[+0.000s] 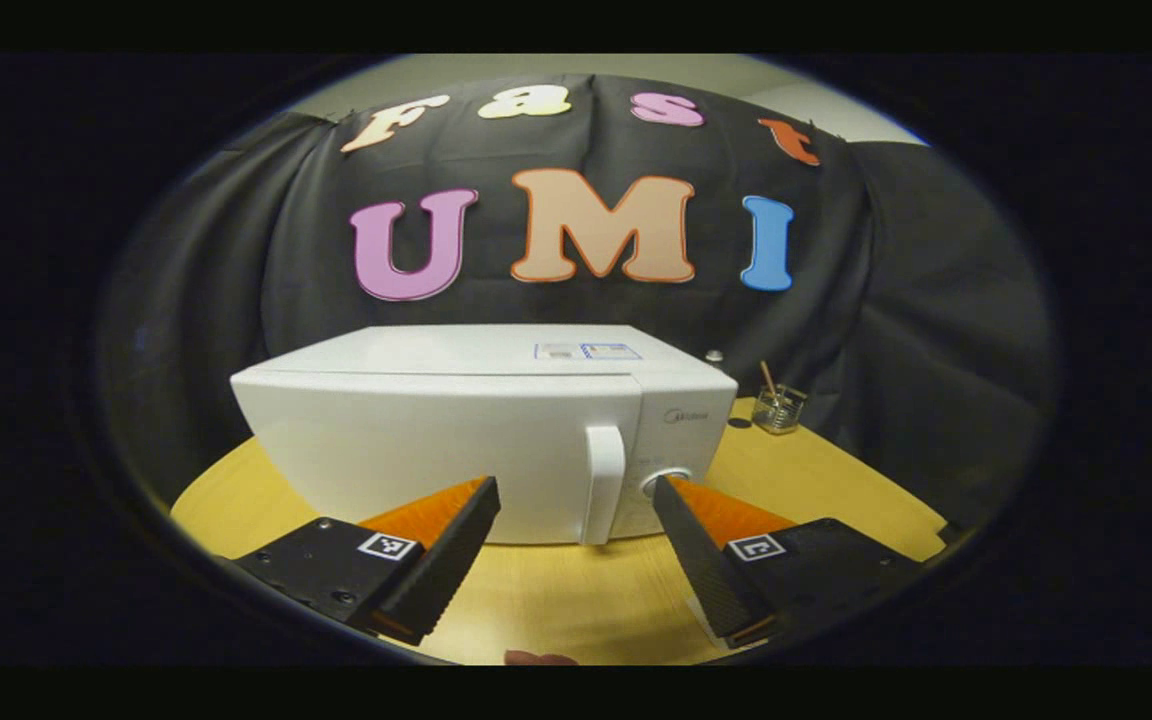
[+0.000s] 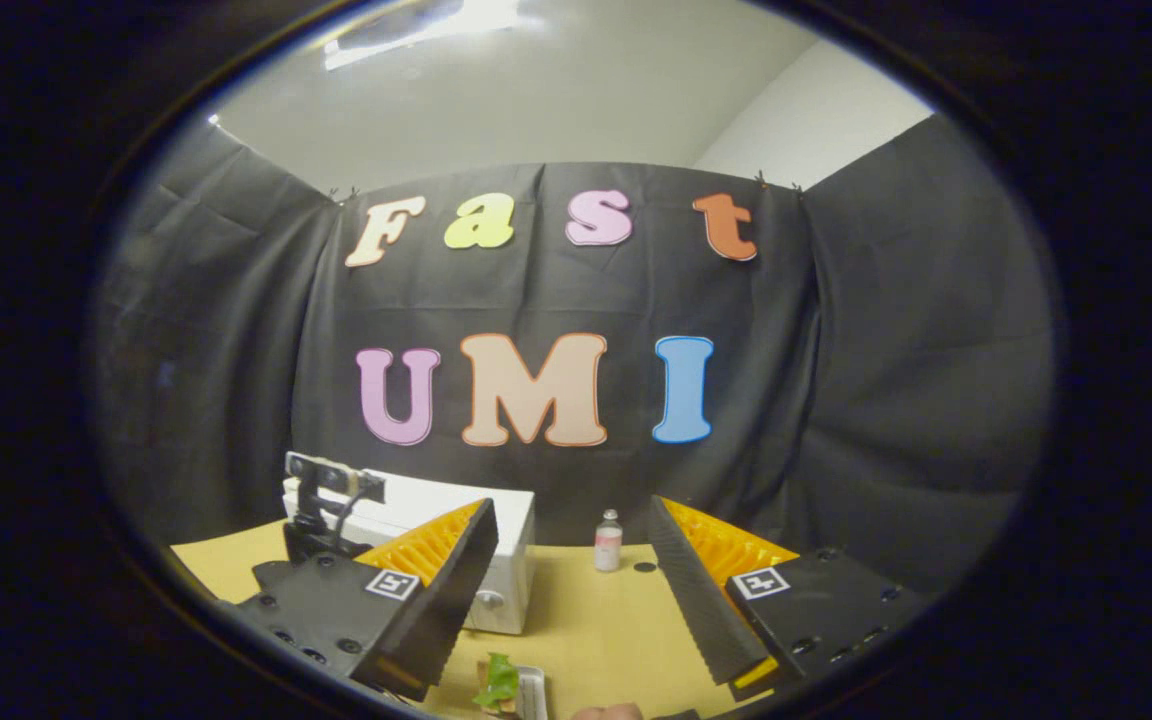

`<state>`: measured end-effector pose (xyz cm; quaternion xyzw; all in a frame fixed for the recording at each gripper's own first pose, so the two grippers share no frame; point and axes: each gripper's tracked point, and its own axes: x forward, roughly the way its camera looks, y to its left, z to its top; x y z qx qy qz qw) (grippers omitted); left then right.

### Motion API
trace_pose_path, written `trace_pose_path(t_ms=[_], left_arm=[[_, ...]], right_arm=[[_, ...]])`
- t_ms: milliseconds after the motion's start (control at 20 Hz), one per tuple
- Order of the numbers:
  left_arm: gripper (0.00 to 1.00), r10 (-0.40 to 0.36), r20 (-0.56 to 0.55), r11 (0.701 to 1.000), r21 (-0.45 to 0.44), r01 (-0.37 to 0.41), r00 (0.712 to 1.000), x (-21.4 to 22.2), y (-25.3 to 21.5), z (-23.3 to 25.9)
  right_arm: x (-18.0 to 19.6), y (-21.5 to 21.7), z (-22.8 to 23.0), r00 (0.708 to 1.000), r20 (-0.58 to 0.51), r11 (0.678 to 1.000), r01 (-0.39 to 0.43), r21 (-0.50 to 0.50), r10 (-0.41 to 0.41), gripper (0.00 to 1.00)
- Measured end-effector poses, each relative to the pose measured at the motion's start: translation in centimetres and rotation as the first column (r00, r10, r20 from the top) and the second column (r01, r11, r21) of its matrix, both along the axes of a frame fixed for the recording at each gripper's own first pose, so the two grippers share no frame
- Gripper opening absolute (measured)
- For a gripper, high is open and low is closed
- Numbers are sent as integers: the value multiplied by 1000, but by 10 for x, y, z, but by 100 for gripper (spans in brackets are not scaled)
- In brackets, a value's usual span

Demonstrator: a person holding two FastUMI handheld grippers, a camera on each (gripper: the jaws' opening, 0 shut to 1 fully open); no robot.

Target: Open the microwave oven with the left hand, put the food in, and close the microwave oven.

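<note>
Yellow table [image 1: 586, 600] carries the white microwave oven [image 1: 481, 430], door closed; its rigid upright handle [image 1: 604, 483], beside the dial [image 1: 671, 482], looks the spot to grip. Left gripper [image 1: 576, 500] hovers before it, fingers apart; right gripper [image 2: 571, 545] likewise spread over leafy food [image 2: 499, 682]

- Microwave [image 1: 481, 430] stands on table [image 1: 836, 480], door shut, handle [image 1: 604, 483] toward its right, dial [image 1: 671, 483] just right of handle.
- Glass jar [image 1: 778, 408] behind, right of microwave.
- Right gripper view: small bottle [image 2: 608, 541] right of microwave, near wall; food [image 2: 501, 683] on table in front.
</note>
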<state>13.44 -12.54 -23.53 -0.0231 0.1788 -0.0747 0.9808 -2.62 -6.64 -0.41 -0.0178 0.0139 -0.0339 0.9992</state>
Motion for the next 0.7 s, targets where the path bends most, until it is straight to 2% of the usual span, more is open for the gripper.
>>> trace_pose_path(t_ms=[250,300,450,550,650,700], left_arm=[[98,-11,-33,1000,28,12,999,22,-18,-24],[100,-7,-35,999,33,9,999,25,-18,-26],[92,-3,-55,999,46,6,998,31,-16,-40],[79,6,-44,999,53,-4,999,36,-14,-38],[56,-5,-30,998,61,7,1000,38,-16,-35],[40,-4,-17,997,73,6,1000,45,-16,-34]], right_arm=[[-12,-17,-2,1000,-17,999,22,-32,-22,96],[-12,-20,0,1000,-15,999,26,-35,-27,96],[-12,-23,-3,999,-25,999,30,-27,-31,96],[-14,-24,1,999,-21,999,31,-41,-32,96],[-14,-24,0,999,-22,998,32,-61,-34,96],[-13,-22,0,999,-25,997,31,-66,-33,96]])
